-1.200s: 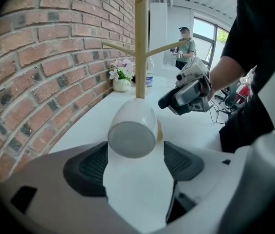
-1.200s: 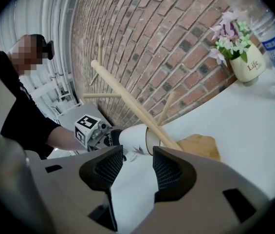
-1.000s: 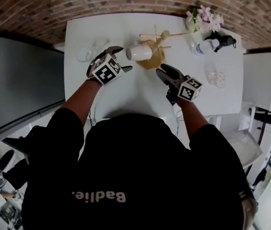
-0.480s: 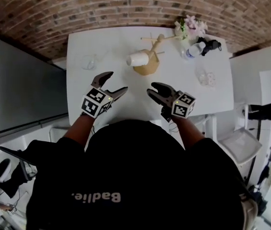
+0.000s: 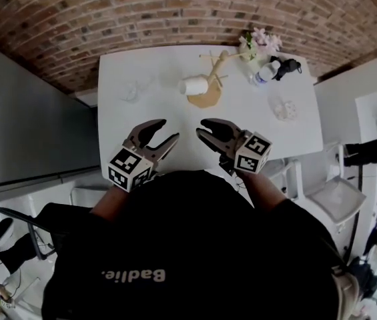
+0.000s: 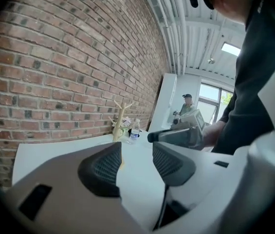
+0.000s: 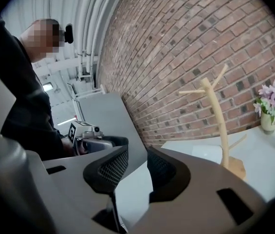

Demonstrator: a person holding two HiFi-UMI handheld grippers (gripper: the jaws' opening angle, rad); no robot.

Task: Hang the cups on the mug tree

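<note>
The wooden mug tree [image 5: 212, 79] stands at the far middle of the white table [image 5: 168, 65]. A white cup [image 5: 193, 85] lies sideways low against the tree's left side. One clear glass cup [image 5: 131, 91] stands far left, another [image 5: 283, 109] at the right. My left gripper [image 5: 163, 131] and right gripper [image 5: 203, 129] hover over the near table edge, well short of the tree. Their jaws have just been closing, but a gap still shows and nothing is between them. The left gripper view shows the tree [image 6: 119, 121] beyond the left gripper [image 6: 136, 160]. The right gripper [image 7: 137, 167] faces the tree [image 7: 215, 121] and cup [image 7: 208, 155].
A flower vase [image 5: 258, 42], a water bottle [image 5: 265, 72] and a black object [image 5: 287, 65] stand at the table's far right corner. A brick wall [image 5: 175, 5] runs behind the table. A white chair [image 5: 328, 199] stands at the right. A person [image 6: 187, 104] stands far off.
Both grippers have drawn back from the mug tree toward the near table edge and risen. Their jaws have narrowed. The white cup stays by the tree.
</note>
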